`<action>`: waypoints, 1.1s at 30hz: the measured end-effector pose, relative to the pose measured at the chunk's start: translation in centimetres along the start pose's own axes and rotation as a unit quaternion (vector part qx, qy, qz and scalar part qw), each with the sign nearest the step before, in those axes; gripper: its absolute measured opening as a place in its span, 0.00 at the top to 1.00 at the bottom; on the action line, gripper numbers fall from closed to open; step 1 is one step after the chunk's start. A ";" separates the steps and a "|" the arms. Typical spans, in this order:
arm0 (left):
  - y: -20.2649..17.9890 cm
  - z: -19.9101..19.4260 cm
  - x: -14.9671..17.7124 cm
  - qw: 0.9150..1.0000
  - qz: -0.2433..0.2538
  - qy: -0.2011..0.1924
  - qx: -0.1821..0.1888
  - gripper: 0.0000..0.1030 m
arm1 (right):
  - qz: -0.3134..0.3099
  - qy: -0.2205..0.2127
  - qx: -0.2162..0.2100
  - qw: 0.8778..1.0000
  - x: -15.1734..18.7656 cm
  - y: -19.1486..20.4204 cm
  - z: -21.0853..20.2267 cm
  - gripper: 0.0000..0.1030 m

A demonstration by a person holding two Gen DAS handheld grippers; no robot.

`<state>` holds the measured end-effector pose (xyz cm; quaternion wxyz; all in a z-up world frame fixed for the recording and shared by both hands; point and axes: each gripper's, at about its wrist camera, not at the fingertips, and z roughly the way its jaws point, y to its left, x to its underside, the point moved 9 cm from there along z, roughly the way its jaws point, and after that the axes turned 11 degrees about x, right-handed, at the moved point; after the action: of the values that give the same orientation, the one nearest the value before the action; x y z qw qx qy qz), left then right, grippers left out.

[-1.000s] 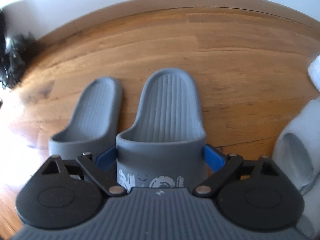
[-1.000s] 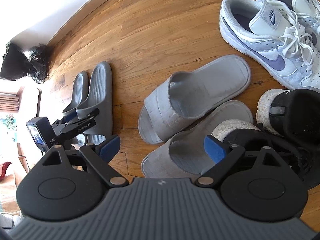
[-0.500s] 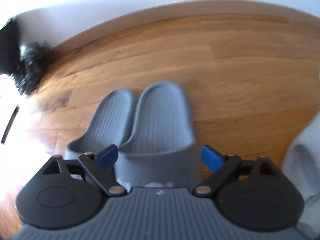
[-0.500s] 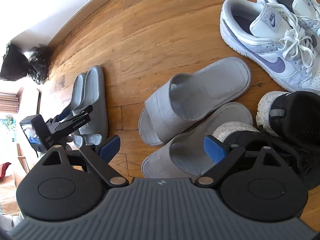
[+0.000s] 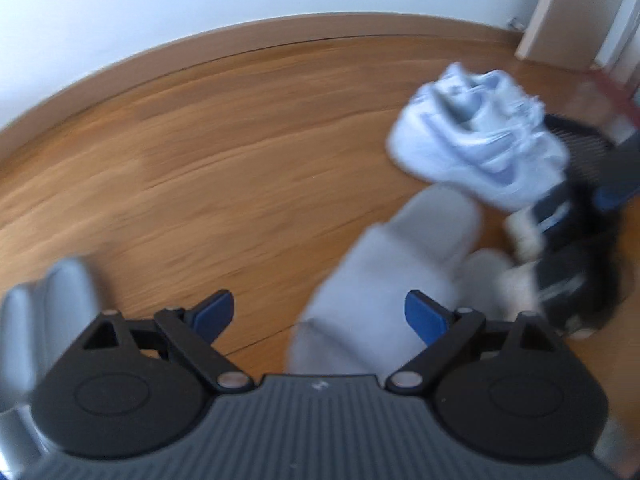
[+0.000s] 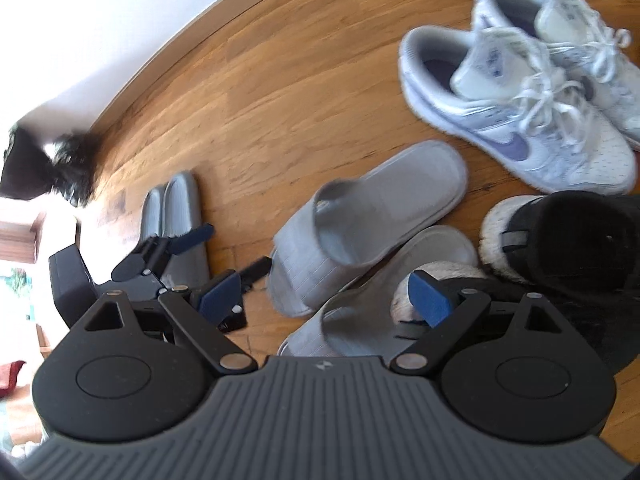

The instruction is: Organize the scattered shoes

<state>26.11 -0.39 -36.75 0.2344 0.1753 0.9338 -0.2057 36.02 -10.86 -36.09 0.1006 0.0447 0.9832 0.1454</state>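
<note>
Your left gripper (image 5: 318, 312) is standing with its jaws apart and holding nothing, and it is pointing at the upper light grey slipper (image 5: 396, 276), which is lying on the wooden floor (image 5: 240, 152) just in front of the blue pads. Your right gripper (image 6: 326, 298) is also standing with its jaws apart and empty, hovering over the lower light grey slipper (image 6: 376, 300).

The two light grey slippers are lying at an angle to each other, and the upper one (image 6: 360, 224) is partly resting on the lower one. If you are closing on one of them now, you are risking to drag the other with it, because they are touching. The fabric band looks soft, so I judge it may fold and slip out between the pads.

The left wrist view is very blurred, so you are moving fast here. Coming down at this speed, you may push the slipper instead of catching it.

The black shoes (image 6: 560, 248) with pale soles are lying just beside the slippers, touching the lower one. The right jaw of your right gripper is near them and may knock them.

The white sneakers (image 6: 532, 120) are lying further toward the wall. The dark grey slides (image 6: 176, 216) are already standing side by side near the far left corner of the floor, and your left gripper (image 6: 188, 252) is close to them, so a wide swing may disturb this pair.
</note>
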 end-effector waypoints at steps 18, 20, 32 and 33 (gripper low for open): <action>0.7 4.0 -1.1 0.996 -0.067 0.050 -0.010 0.10 | 0.032 -0.021 0.004 0.999 -0.9 -2.4 0.1 0.11; 2.2 1.9 -0.7 0.996 -0.075 0.037 -0.026 0.10 | 0.016 -0.020 0.006 1.000 -0.8 -1.7 0.6 0.11; 20.9 -17.4 7.5 0.963 -0.110 0.017 -0.244 0.10 | -0.162 0.000 -0.003 0.987 -0.8 11.4 6.1 0.11; 21.8 -19.7 8.1 0.959 -0.126 0.025 -0.253 0.10 | -0.192 -0.002 -0.018 0.981 -1.1 14.7 6.7 0.11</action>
<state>21.42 29.32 -31.64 0.2204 -0.0033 0.9753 0.0136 39.32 4.87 -37.89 0.1290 -0.1462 0.9706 0.1412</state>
